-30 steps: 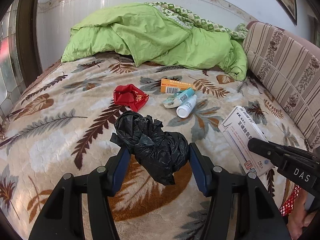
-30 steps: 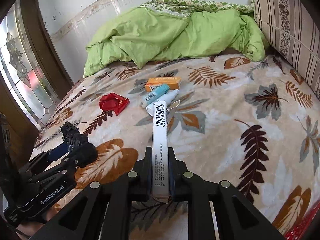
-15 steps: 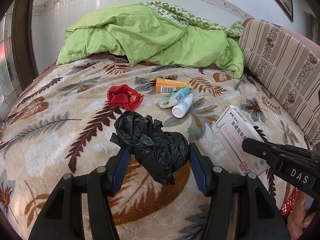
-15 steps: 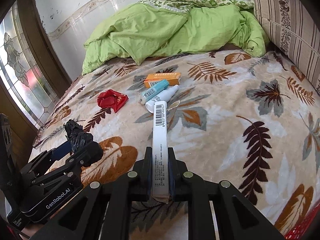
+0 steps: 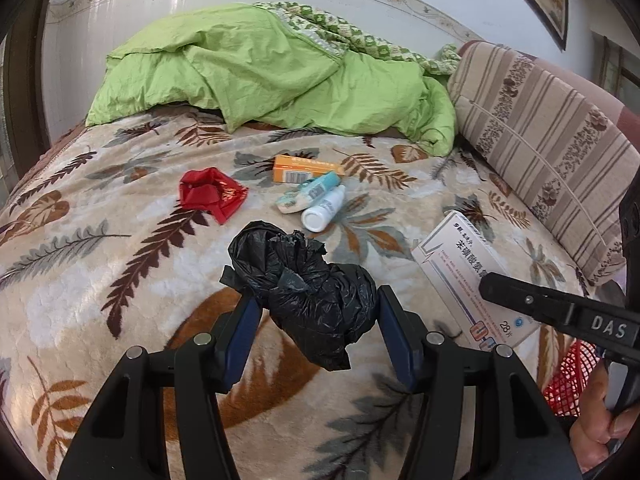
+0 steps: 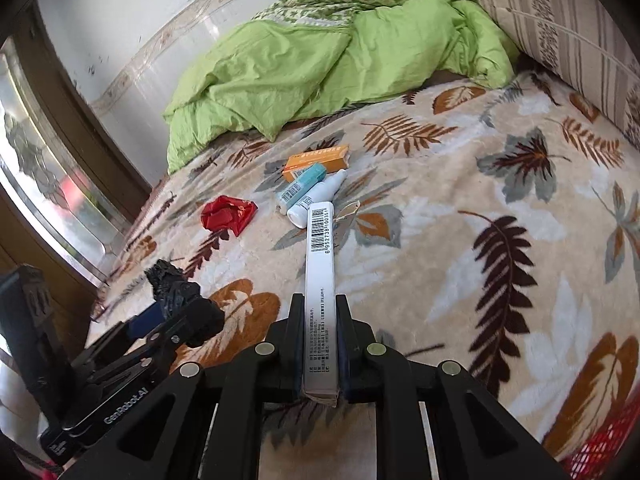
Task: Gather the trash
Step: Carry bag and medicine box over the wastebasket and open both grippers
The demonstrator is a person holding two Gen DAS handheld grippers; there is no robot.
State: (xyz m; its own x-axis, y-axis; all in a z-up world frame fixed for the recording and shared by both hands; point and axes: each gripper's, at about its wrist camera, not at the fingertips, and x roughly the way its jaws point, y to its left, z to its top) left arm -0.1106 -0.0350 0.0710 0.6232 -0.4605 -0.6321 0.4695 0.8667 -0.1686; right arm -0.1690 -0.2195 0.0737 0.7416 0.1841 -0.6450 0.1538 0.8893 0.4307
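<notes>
My left gripper (image 5: 316, 312) is shut on a crumpled black plastic bag (image 5: 304, 284), held just above the leaf-patterned blanket (image 5: 100, 280). My right gripper (image 6: 318, 312) is shut on a flat white medicine box (image 6: 319, 272), seen edge-on with its barcode up; the same box (image 5: 460, 272) shows at the right of the left wrist view. Further up the bed lie a red wrapper (image 5: 210, 194), an orange box (image 5: 306, 168), a teal tube (image 5: 310, 196) and a white bottle (image 5: 324, 210). The left gripper with the bag (image 6: 176, 296) appears at lower left of the right wrist view.
A green duvet (image 5: 272, 76) is heaped at the head of the bed, with a striped cushion (image 5: 548, 148) along the right side. A red mesh basket (image 5: 568, 380) shows at the bed's near right edge. A window (image 6: 40, 184) lies to the left.
The right gripper has rolled, so its view now tilts, and it has shifted a little with the white box. The left gripper has turned slightly, still holding the black bag.
</notes>
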